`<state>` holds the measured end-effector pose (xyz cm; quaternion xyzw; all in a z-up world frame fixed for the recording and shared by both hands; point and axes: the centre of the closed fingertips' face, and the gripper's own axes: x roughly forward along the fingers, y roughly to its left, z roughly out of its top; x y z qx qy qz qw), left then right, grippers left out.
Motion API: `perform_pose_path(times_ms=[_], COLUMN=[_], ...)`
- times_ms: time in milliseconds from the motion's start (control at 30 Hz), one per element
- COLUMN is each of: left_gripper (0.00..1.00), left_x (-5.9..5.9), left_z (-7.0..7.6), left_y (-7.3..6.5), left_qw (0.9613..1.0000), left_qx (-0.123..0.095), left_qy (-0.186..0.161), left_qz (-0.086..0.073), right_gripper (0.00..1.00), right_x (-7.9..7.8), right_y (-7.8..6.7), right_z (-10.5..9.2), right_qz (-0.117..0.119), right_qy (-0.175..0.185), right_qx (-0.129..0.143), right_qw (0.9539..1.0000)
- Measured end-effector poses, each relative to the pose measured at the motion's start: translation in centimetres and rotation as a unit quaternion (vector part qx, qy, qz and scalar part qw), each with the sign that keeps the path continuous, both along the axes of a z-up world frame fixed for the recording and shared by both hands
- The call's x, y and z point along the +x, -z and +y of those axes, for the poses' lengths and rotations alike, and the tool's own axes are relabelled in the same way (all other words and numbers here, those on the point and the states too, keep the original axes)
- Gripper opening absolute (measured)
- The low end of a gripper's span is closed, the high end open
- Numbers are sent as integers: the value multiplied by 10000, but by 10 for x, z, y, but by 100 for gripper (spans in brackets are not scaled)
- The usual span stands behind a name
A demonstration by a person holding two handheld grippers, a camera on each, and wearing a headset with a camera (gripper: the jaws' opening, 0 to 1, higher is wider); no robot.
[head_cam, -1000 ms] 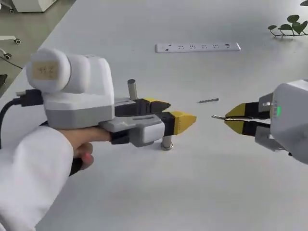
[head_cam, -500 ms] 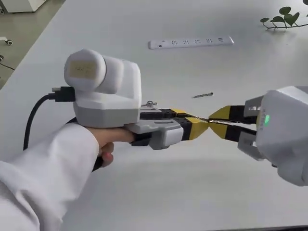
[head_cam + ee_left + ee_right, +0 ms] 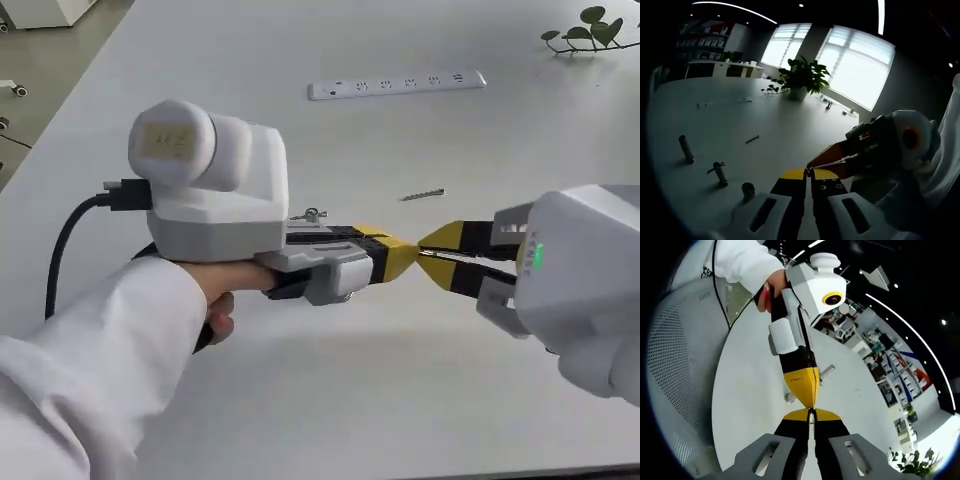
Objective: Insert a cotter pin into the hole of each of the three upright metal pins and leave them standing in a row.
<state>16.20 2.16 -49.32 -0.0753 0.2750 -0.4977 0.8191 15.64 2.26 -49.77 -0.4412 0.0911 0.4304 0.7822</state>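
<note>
Tongs meet tip to tip in the air above the desk (image 3: 300,390). The right tongs (image 3: 437,252) are clenched on a thin cotter pin (image 3: 445,257), and its free end points at the left tongs (image 3: 400,256). The left tongs are squeezed together right at that end. Whether they really grip the pin I cannot tell, because it is too small to see. My guess is that the pin is being passed over, or turned for a better hold.

In the left gripper view, three posts stand on the desk off to the side. The middle metal pin (image 3: 720,173) already has a cotter pin through it. The far metal pin (image 3: 686,149) and the near metal pin (image 3: 747,190) look bare. A spare cotter pin (image 3: 752,139) lies flat on the desk.

To do this well, one pair of tongs should hold tight until the other has a sure grip, or the pin may drop. Hold it by its round head so the thin legs stick out free. Then line the legs up with the hole in a bare post and slide them in slowly. Push softly, because a hard push could tip a post over.
</note>
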Motion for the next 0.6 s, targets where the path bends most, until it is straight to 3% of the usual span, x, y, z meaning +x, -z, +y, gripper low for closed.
perform_pose_path(times_ms=[267,333,600], left_gripper=[1,1,0], left_x=[-3,-4,-3], left_z=[3,3,3], left_y=[0,0,0], left_qw=[9999,9998,9997], left_qx=[-2,132,223], left_qy=[37,113,61], left_qz=[97,-54,-40], right_gripper=[0,0,0], right_x=[-2,-3,-2], right_y=[1,2,1], right_z=[2,3,3], right_qz=[24,38,47], right_qy=[-40,-70,-109], right_qx=[20,9,17], right_qw=[10000,10000,9999])
